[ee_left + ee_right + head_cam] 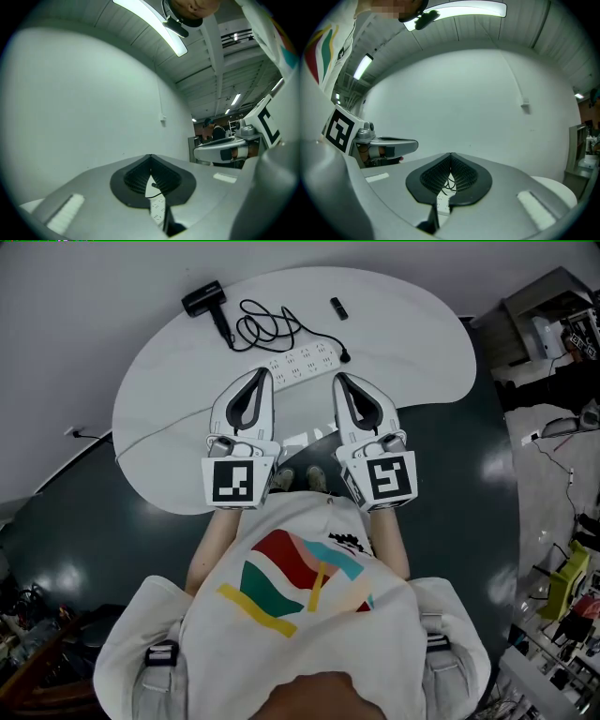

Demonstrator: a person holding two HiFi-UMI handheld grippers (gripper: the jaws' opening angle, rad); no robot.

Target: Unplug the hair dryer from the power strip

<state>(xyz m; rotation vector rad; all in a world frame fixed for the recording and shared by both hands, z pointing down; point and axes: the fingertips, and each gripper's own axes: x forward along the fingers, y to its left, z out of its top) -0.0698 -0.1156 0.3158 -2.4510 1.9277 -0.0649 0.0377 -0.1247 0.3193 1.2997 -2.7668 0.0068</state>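
Dryer (204, 298) lies on the bench (412, 343) beyond the strip (302, 362), its cord (267, 326) coiled between them. Left tongs (262, 374) and right tongs (339, 379) hover near the strip's closer side, both pinched together, empty.

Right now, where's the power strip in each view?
Head view: power strip upper centre, on the white table.
Left gripper view: bottom centre, seen through the gap under the shut left fingers, at.
Right gripper view: bottom centre, under the shut right fingers, at.
Shared landmark: the black cord next to it.
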